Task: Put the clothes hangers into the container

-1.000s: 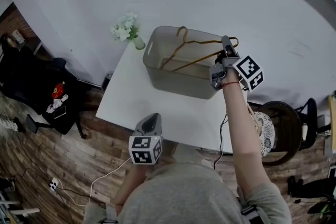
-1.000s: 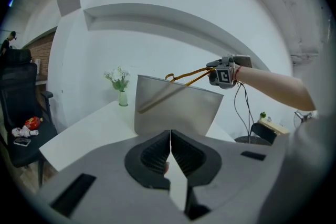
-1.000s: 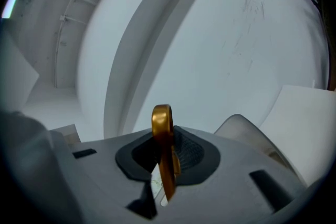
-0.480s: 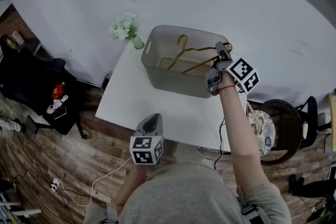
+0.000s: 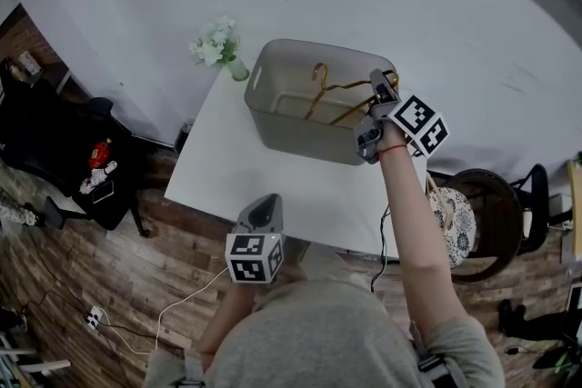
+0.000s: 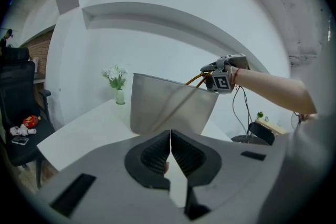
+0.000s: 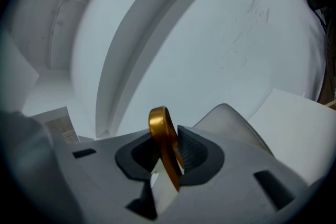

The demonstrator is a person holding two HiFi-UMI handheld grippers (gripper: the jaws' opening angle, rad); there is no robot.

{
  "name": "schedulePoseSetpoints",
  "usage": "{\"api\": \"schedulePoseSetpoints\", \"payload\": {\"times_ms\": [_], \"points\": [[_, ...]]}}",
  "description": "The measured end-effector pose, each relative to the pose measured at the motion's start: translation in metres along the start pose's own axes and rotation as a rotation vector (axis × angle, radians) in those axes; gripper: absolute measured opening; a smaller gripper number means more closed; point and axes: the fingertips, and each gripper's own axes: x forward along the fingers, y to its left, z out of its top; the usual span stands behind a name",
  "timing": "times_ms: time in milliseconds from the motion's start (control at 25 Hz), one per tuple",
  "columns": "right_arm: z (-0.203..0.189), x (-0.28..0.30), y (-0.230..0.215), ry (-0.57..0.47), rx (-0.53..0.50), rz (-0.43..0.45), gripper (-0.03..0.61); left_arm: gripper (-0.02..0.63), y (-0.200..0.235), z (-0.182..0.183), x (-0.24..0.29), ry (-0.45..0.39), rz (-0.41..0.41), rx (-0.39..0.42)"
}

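A gold metal clothes hanger (image 5: 332, 88) hangs tilted inside the translucent grey container (image 5: 273, 118), hook end down toward the far left. My right gripper (image 5: 376, 82) is at the container's right rim, holding the hanger's upper end. In the right gripper view the gold hanger (image 7: 164, 139) sits between the pads of my right gripper (image 7: 167, 157), whose jaws are opening. My left gripper (image 5: 265, 203) hovers at the table's near edge, shut with nothing in it (image 6: 170, 152). From there I see the container (image 6: 168, 107) and the hanger's bars (image 6: 197, 78) sticking out by the right gripper (image 6: 223, 73).
The white table (image 5: 236, 168) stands against a white wall. A small vase of white flowers (image 5: 218, 45) stands at the far left corner. A round chair (image 5: 482, 213) is to the right, and a dark chair with items (image 5: 91, 168) to the left on the wooden floor.
My right gripper has moved down and slightly left over the container, and the hanger has sunk deeper inside. The left gripper has stayed still.
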Motion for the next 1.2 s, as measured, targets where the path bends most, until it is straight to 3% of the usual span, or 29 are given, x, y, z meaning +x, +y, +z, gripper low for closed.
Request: {"api": "schedulePoseSetpoints", "payload": {"times_ms": [240,520,1200], "points": [[0.002,-0.009,-0.001,-0.003,-0.01,-0.028,0.082,0.011,-0.002,-0.002,-0.008,-0.005,-0.01,0.007],[0.007,-0.022,0.002,-0.021,-0.054,-0.052,0.202,0.011,-0.002,-0.002,-0.015,-0.005,-0.021,0.009],[-0.013,-0.081,-0.001,-0.021,-0.024,-0.121,0.218,0.011,-0.013,-0.02,-0.057,-0.001,-0.051,0.008]]}}
